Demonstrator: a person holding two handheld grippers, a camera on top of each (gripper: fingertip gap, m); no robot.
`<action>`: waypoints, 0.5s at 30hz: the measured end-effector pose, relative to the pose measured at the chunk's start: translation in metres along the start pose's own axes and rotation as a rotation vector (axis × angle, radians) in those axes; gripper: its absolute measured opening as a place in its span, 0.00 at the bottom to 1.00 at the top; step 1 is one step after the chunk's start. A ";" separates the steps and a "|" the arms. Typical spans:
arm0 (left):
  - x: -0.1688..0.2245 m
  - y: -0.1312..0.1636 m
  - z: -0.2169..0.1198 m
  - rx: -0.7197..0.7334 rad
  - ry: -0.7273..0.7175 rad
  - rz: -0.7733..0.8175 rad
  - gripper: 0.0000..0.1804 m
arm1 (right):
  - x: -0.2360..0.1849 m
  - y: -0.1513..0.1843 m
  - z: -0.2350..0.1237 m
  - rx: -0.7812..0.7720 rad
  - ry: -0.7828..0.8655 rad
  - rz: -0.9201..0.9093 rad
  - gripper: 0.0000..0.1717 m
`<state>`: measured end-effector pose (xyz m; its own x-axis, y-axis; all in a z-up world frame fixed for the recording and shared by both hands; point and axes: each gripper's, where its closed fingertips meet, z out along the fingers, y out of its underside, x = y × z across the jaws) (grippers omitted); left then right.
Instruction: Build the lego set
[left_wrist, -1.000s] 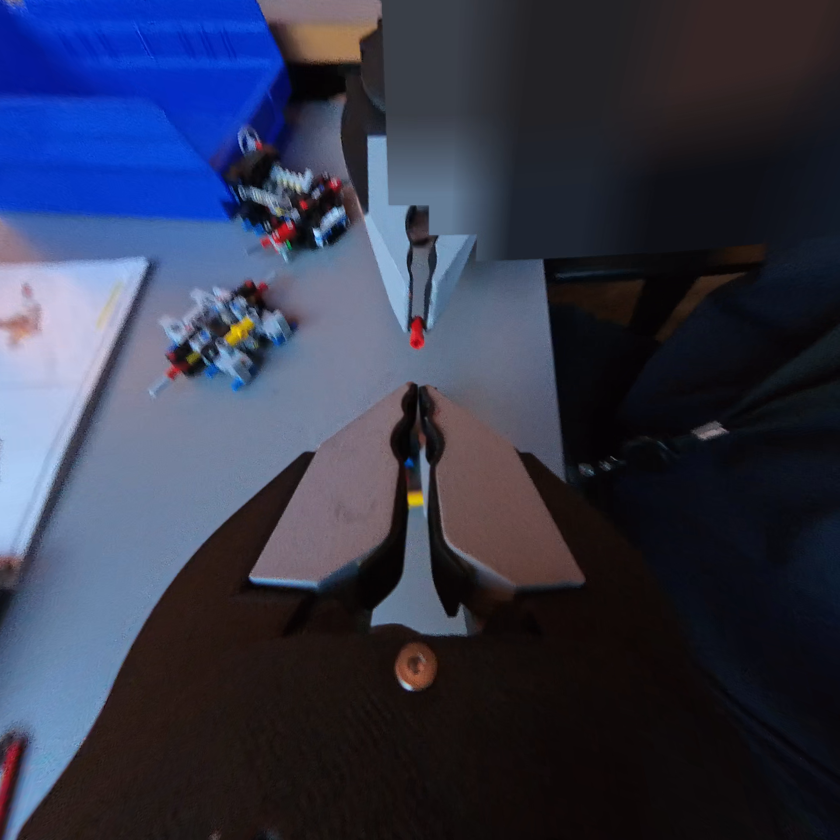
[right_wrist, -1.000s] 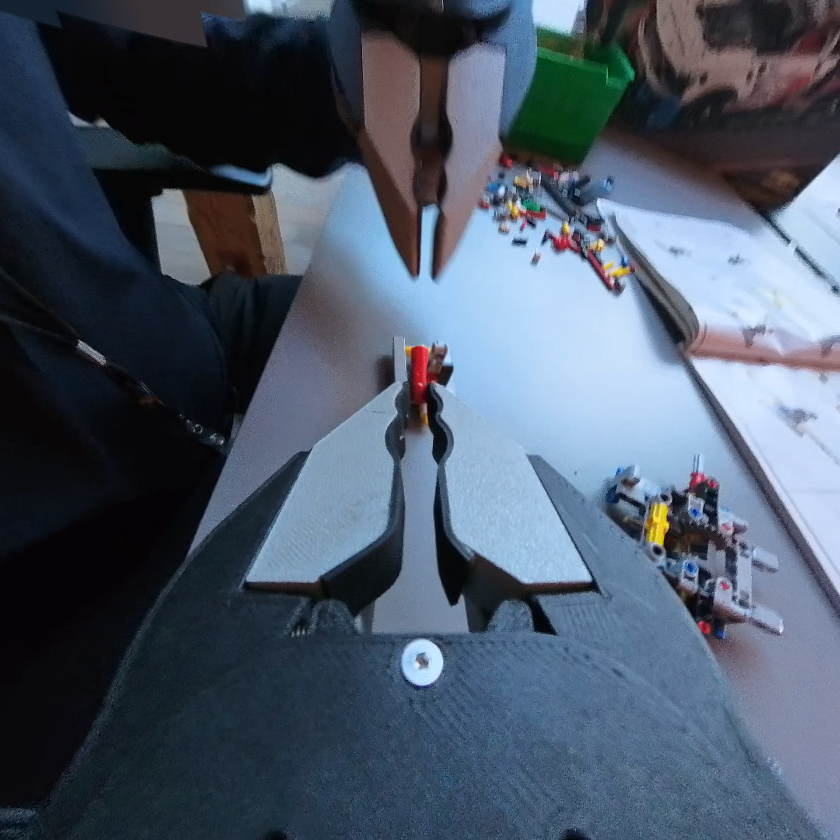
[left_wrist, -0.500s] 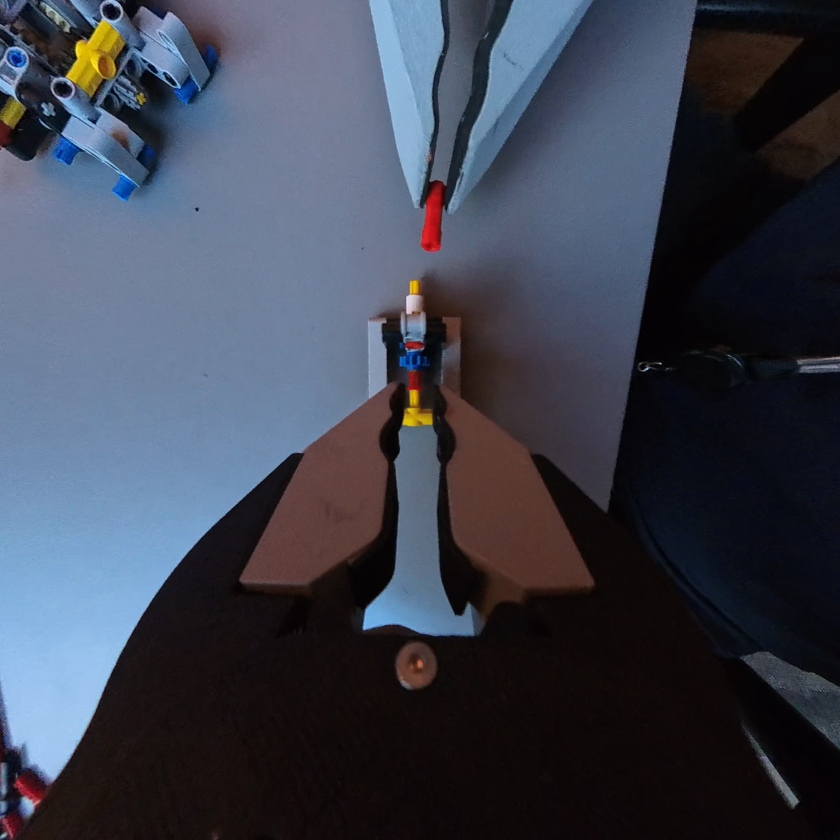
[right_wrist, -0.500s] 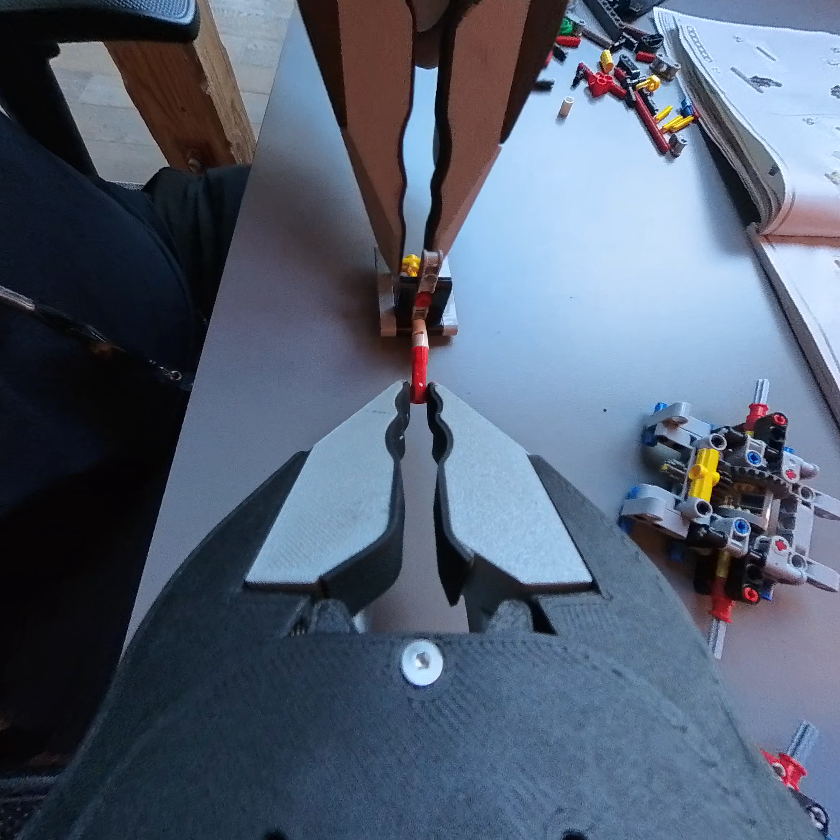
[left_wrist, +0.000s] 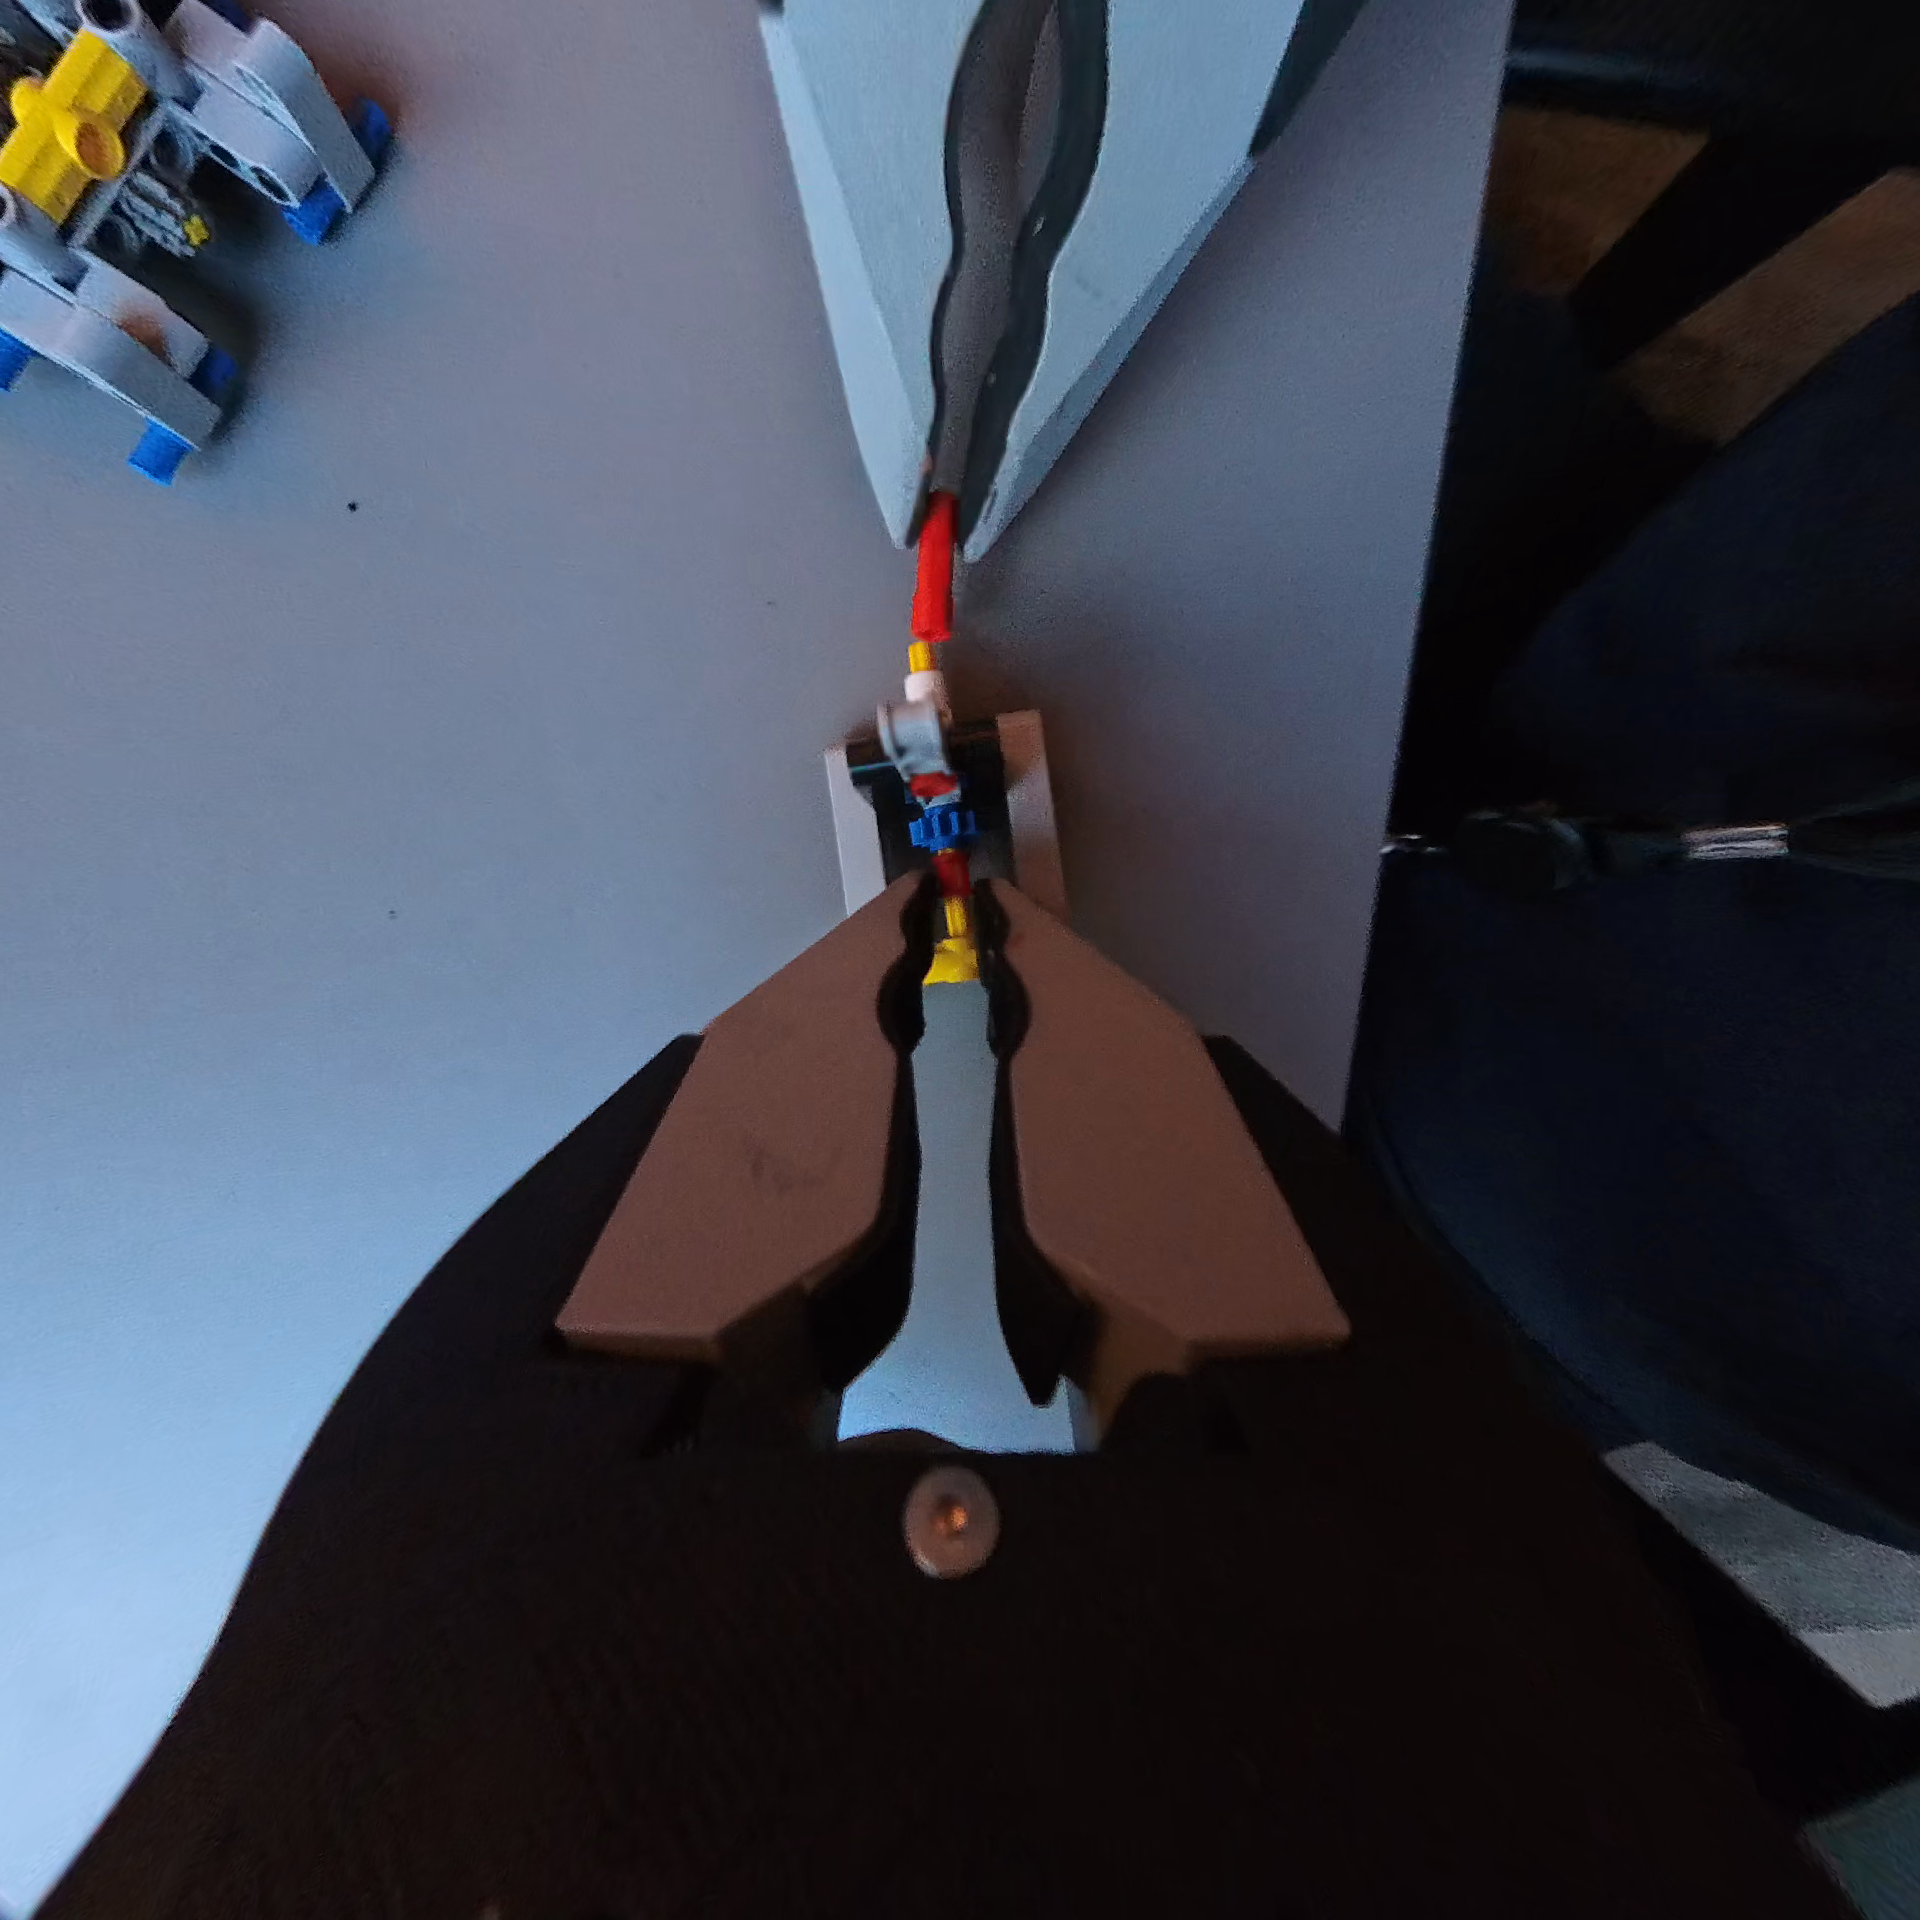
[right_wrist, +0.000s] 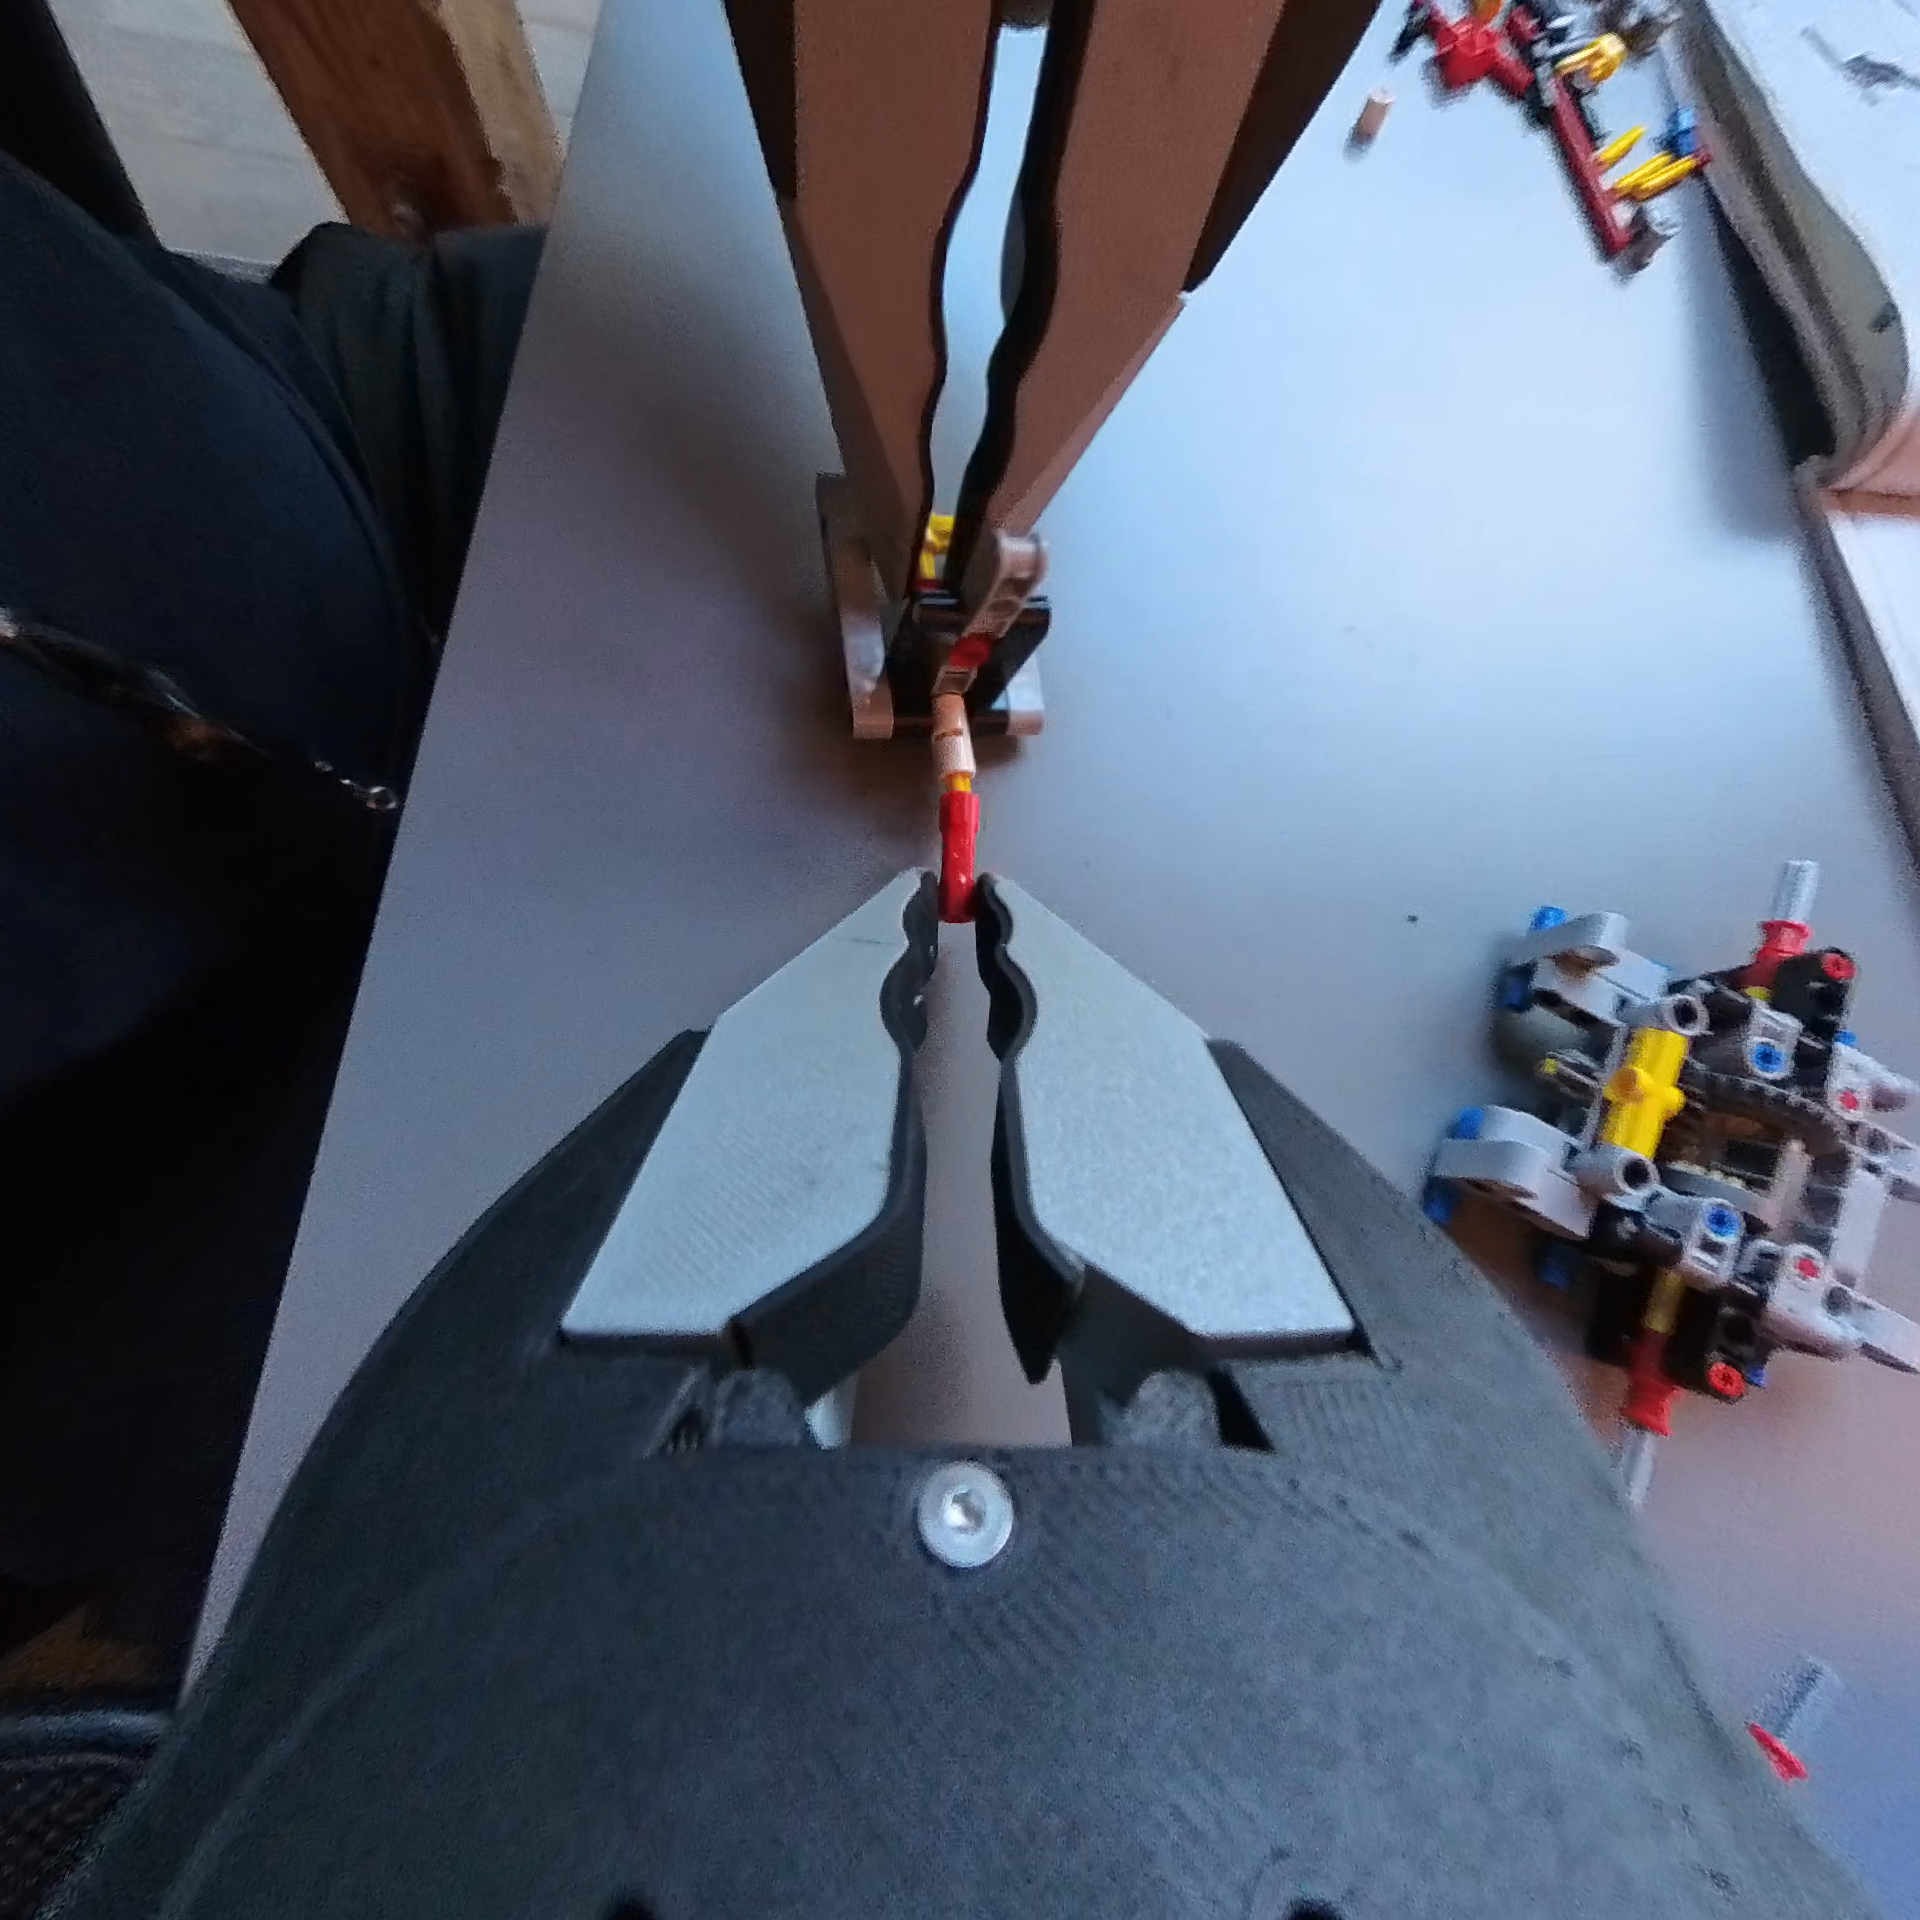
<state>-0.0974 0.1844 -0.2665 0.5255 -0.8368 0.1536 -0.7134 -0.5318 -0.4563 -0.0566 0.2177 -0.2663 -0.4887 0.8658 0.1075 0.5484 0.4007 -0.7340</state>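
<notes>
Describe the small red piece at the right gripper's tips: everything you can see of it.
The red piece is a short, slim plastic sleeve, glossy, with slightly flared ends. The right gripper pinches its near end between both black pads; the rest juts past the tips, above the grey table. Its far end meets the tip of a thin yellow axle sticking out of a small assembly with a white bush, a grey connector and a blue gear. The left gripper grips that axle's other end.
</notes>
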 end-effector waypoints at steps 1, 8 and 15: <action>0.001 0.000 -0.001 -0.001 0.014 -0.015 0.02 | -0.001 0.001 0.001 -0.010 -0.012 0.009 0.02; 0.002 0.003 0.001 0.004 0.073 -0.042 0.02 | -0.001 0.005 0.004 -0.051 -0.027 0.020 0.02; 0.002 0.004 0.004 0.039 0.094 -0.040 0.02 | -0.004 0.004 0.008 -0.080 -0.047 -0.017 0.02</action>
<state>-0.0975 0.1808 -0.2714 0.5066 -0.8242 0.2529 -0.6729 -0.5614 -0.4817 -0.0582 0.2137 -0.2747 -0.5281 0.8447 0.0866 0.5917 0.4392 -0.6760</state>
